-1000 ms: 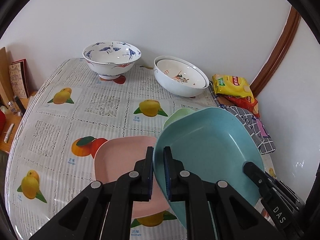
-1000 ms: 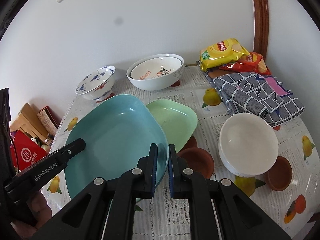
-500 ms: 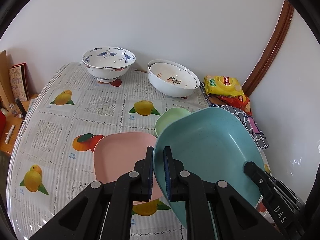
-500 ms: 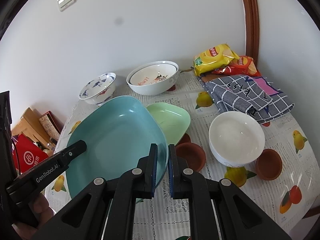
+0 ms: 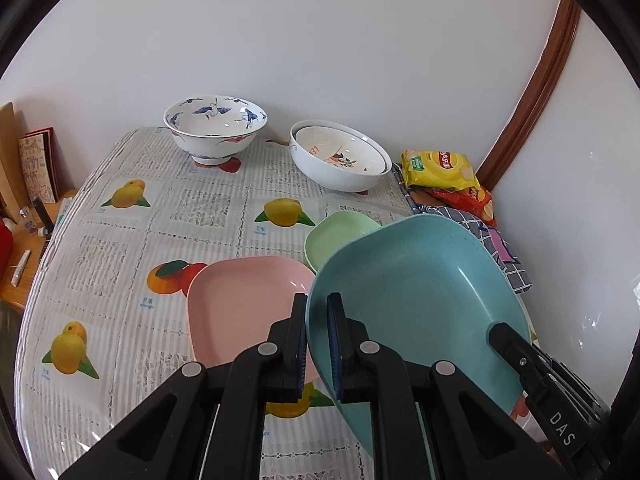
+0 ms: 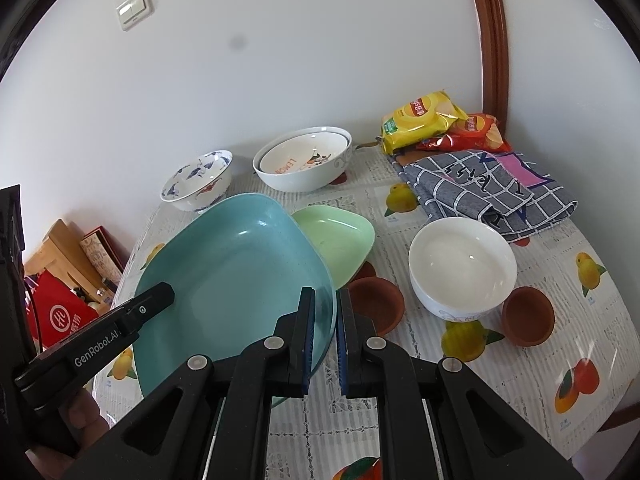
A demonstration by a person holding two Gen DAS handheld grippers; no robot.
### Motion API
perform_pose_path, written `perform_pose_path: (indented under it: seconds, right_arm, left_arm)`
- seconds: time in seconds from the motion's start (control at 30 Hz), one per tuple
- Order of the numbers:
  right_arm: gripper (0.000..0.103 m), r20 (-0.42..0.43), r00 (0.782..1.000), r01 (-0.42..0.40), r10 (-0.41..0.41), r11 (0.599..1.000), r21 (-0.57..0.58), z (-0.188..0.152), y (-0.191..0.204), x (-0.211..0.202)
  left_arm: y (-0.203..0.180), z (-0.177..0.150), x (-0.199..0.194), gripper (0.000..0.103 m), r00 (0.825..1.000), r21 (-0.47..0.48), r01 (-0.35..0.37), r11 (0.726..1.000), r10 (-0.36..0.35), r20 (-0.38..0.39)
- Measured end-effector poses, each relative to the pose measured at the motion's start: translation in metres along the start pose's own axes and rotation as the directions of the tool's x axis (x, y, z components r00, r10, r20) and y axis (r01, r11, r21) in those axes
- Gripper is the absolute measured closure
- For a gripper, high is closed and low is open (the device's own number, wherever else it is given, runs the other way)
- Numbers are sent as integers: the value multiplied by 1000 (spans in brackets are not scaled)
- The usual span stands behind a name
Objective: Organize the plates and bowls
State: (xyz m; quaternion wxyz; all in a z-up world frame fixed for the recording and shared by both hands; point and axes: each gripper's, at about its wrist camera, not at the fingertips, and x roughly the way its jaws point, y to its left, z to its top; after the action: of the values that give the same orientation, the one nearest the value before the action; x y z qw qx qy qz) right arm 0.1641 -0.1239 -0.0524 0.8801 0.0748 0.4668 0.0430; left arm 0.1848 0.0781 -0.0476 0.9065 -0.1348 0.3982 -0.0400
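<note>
A large teal plate (image 5: 420,300) is held above the table by both grippers. My left gripper (image 5: 317,312) is shut on its left rim; my right gripper (image 6: 324,312) is shut on its right rim (image 6: 326,292). A pink plate (image 5: 244,304) lies on the table below the left gripper. A light green plate (image 5: 336,232) (image 6: 340,236) lies behind, partly hidden by the teal plate. A blue-patterned bowl (image 5: 216,128) and two nested white bowls (image 5: 340,160) stand at the back. A white bowl (image 6: 462,264) sits at the right.
Two brown clay saucers (image 6: 376,304) (image 6: 528,316) sit near the white bowl. Chip bags (image 6: 424,120) and a folded checked cloth (image 6: 492,196) lie at the back right by the wall. A wooden shelf with boxes (image 6: 72,264) stands left of the table.
Both grippers have risen and pulled back with the teal plate, so the table and bowls look smaller and farther. Grips are unchanged.
</note>
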Motion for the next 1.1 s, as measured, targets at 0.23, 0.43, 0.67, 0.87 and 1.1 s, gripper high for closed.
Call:
perform_pose_path:
  seconds: [0.23, 0.43, 0.67, 0.87, 1.1]
  right_arm:
    - [93, 2, 1000, 0, 0, 1000, 1, -3, 1, -3]
    - [93, 1, 1000, 3, -3, 1000, -2, -6, 2, -5]
    - [93, -3, 1000, 5, -5, 1000, -3, -10, 5, -5]
    - [93, -11, 1000, 6, -6, 1000, -7, -12, 7, -3]
    - [93, -19, 1000, 6, -7, 1000, -10, -14, 11, 1]
  left_arm:
    - [2, -4, -2, 93, 1000, -4, 4, 1000, -4, -1]
    - [4, -7, -3, 93, 1000, -8, 6, 1000, -6, -2]
    - [8, -11, -3, 93, 1000, -13, 6, 1000, -6, -7]
    - [12, -11, 0, 93, 1000, -22, 3, 1000, -3, -13]
    - [17, -13, 3, 93, 1000, -30, 2, 1000, -3, -21]
